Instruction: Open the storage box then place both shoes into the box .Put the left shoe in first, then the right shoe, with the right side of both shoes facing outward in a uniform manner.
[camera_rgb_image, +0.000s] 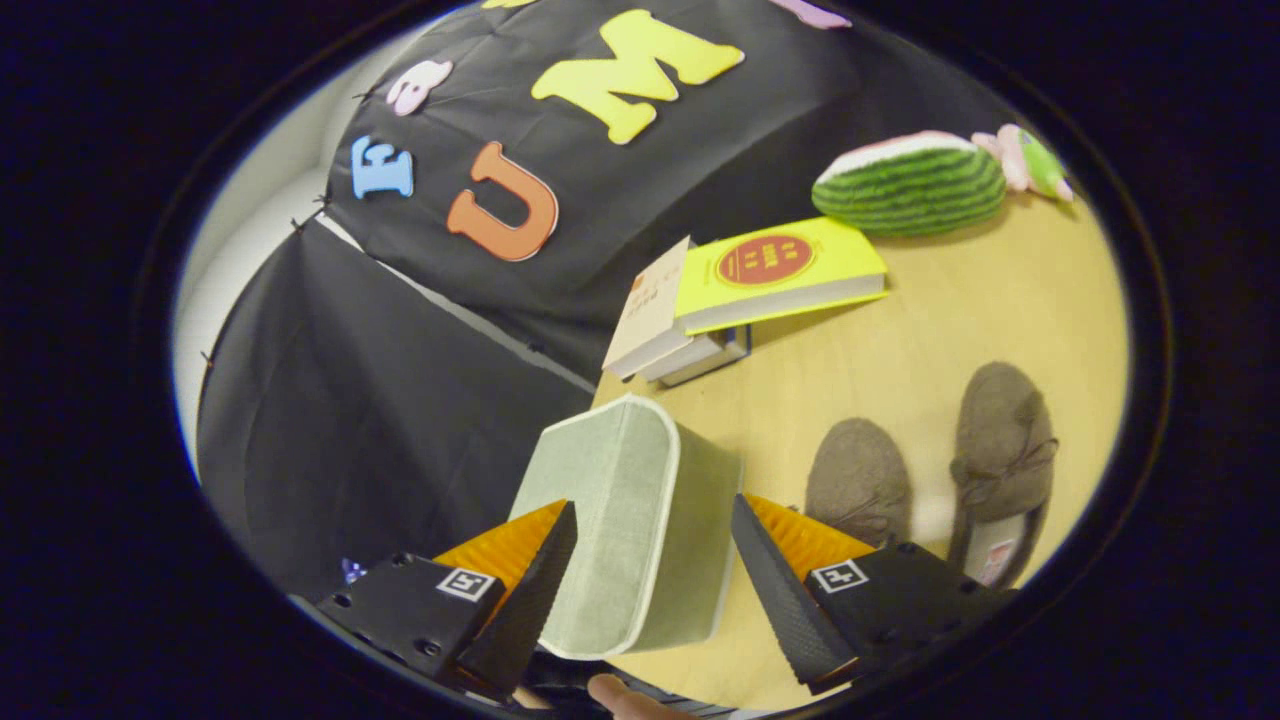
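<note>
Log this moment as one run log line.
stage: box still closed | claw: open, fingers either side of green storage box, not pressing | shoes: side by side on table, beyond box

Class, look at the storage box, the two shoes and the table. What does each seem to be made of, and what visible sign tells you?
Storage box, between the open fingers of the gripper: probably woven fabric, matte grey-green with a fine weave and pale piped edges.
Shoes: likely suede or felt, a soft brown nap without shine; one has a bow.
Table: seemingly light wood or laminate, smooth with faint grain.
</note>
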